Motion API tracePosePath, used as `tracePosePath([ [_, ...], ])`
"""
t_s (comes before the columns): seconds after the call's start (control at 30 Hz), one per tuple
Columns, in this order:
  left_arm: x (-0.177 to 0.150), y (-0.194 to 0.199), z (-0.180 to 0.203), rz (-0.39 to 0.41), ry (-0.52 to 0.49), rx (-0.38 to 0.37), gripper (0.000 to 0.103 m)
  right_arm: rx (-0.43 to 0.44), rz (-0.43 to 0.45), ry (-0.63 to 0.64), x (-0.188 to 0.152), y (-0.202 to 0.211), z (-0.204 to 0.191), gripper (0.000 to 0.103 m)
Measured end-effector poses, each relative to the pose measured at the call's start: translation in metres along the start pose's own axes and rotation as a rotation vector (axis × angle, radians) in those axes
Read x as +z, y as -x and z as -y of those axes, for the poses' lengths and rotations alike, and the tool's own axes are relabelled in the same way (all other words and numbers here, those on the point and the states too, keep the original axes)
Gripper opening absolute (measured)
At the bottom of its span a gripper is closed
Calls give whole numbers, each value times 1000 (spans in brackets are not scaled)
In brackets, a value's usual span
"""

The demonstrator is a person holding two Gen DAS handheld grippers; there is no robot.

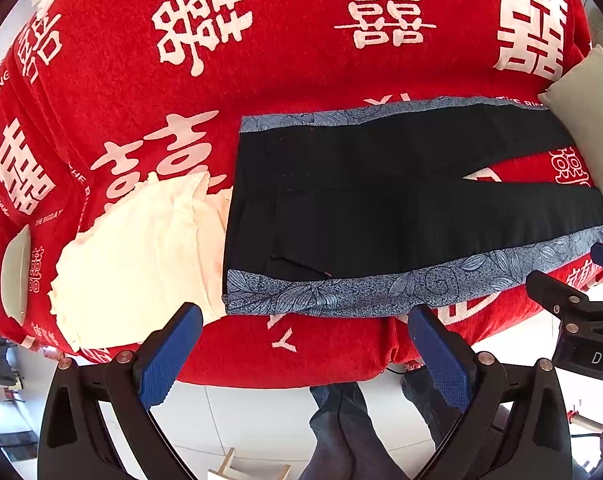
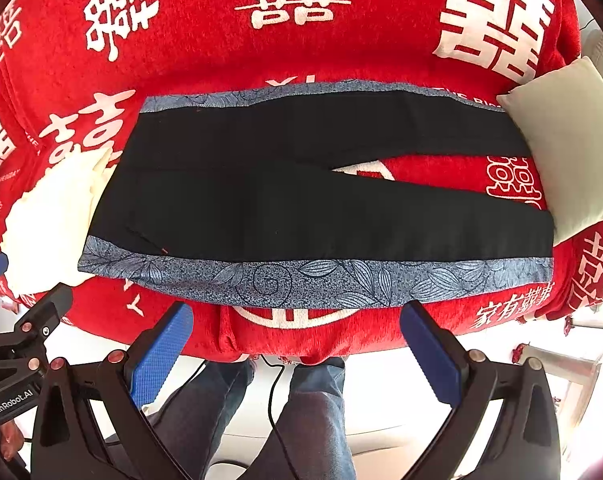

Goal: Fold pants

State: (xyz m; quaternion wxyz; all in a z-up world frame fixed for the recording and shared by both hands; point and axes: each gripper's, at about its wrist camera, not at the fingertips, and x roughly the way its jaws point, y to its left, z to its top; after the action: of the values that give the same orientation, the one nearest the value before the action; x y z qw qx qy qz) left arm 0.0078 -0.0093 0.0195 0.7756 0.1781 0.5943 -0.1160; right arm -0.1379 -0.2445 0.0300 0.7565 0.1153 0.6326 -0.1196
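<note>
Black pants with blue floral side stripes lie flat on a red blanket, waist to the left, both legs spread to the right; they also show in the right wrist view. My left gripper is open and empty, just in front of the near stripe by the waist. My right gripper is open and empty, in front of the near stripe at mid-leg. The right gripper's body shows at the right of the left wrist view.
The red blanket with white characters covers the couch. A cream garment lies left of the waist. A pale cushion sits at the leg ends, and another cushion at far left. The person's legs stand below the front edge.
</note>
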Motion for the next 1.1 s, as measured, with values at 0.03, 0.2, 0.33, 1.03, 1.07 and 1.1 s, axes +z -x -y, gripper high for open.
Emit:
tracePosePath([
  [0.03, 1, 0, 0, 0, 3, 2, 103, 2, 2, 2, 1, 0, 0, 103],
  [0.2, 4, -2, 4, -10, 23, 11, 103, 14, 10, 17, 5, -1, 2, 103],
  [0.33, 4, -2, 9, -33, 68, 10, 103, 25, 10, 40, 6, -3, 9, 103],
  [1.03, -37, -74, -5, -141, 484, -176, 103, 537, -170, -224, -26, -84, 110, 103],
  [1.07, -42, -89, -10, -156, 497, -180, 103, 568, -179, -246, -29, -92, 109, 103],
  [1.1, -44, -98, -11, -162, 504, -184, 103, 605, -195, -278, -35, -106, 105, 103],
])
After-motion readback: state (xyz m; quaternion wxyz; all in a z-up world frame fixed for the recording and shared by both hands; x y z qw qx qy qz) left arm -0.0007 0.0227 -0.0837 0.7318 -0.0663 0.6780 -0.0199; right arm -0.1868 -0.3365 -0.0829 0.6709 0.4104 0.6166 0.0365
